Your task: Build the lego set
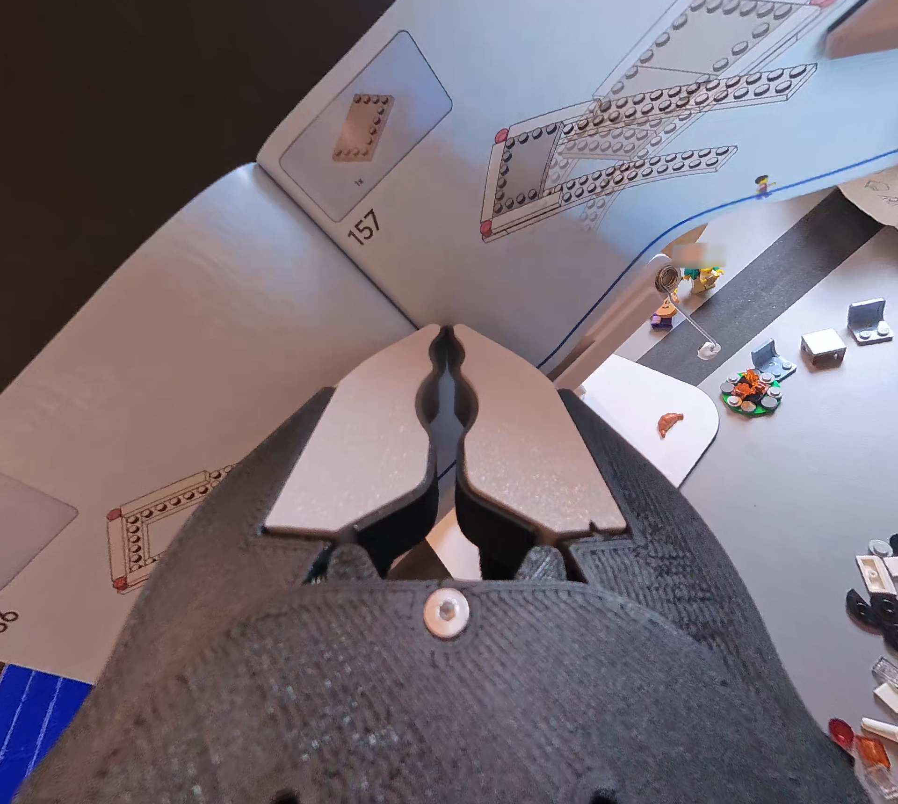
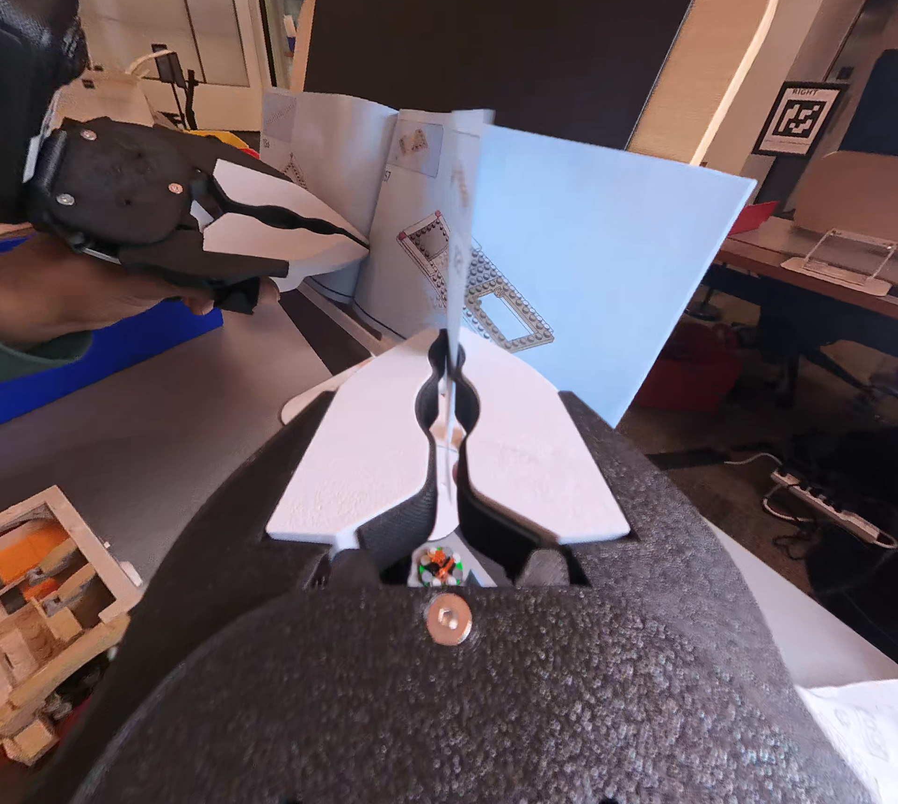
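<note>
The open instruction booklet (image 1: 486, 52) stands upright on a white stand (image 1: 646, 406). My left gripper (image 1: 447, 328) is shut with nothing between its fingers, and its tips rest against the booklet close to the centre fold. It also shows in the right wrist view (image 2: 362, 241), touching the left page. My right gripper (image 2: 449, 336) is shut on one page (image 2: 461, 217) of the booklet. I see this page edge-on, lifted away from the light blue page (image 2: 607, 246) behind it.
On the grey table to the right lie a small campfire build (image 1: 752, 393), a croissant piece (image 1: 670, 423), minifigures (image 1: 702, 277), grey pieces (image 1: 823, 343) and loose parts (image 1: 874, 586). A partly built model (image 2: 48, 586) and a blue bin (image 2: 97, 353) sit at the left. My right fingertips sit around 12 cm from my left ones. Both grippers' tips are roughly 20 cm from the croissant piece (image 1: 670, 423).
</note>
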The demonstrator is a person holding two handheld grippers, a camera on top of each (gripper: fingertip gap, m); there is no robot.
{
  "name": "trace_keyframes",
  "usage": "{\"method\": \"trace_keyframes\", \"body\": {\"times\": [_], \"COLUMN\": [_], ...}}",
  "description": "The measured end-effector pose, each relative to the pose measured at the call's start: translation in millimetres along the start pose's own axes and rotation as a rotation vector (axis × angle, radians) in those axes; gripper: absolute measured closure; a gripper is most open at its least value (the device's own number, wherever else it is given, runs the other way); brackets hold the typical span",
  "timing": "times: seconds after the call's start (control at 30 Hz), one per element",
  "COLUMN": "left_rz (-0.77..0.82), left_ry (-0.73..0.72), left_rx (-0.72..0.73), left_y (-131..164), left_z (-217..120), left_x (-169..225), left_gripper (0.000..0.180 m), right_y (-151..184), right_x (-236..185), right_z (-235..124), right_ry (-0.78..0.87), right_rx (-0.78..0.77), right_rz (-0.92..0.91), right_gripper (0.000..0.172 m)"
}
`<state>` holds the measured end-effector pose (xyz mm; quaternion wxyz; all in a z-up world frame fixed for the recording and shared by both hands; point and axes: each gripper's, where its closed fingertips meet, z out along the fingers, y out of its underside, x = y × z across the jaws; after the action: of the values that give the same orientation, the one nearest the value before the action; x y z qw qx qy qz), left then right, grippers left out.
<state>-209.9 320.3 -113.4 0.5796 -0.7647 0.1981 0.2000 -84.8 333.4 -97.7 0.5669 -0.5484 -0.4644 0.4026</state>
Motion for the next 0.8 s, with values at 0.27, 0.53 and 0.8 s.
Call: {"method": "trace_keyframes", "body": {"times": [0.27, 0.53, 0.8], "left_rz": [-0.308, -0.562, -0.722], "left_ry": [0.058, 0.326, 0.495], "left_rx": [0.161, 0.356, 0.464], "left_y": [3.4, -12.3, -44.3], "left_z": [-35.2, -92.1, -139.5], "left_x": [2.1, 20.3, 12.2], "left_gripper": [0.18, 0.152, 0.129], "right_y": [-10.6, -34.3, -17.6], "right_x": [-36.6, -96.2, -146.6], "right_z": [0.5, 21.2, 74.7], "right_ry": [-0.145, -0.325, -0.372], "right_rx": [-0.063, -0.048, -0.099], "right_rz": [0.03, 0.049, -0.096], "right_gripper": [0.172, 0.172, 0.17]}}
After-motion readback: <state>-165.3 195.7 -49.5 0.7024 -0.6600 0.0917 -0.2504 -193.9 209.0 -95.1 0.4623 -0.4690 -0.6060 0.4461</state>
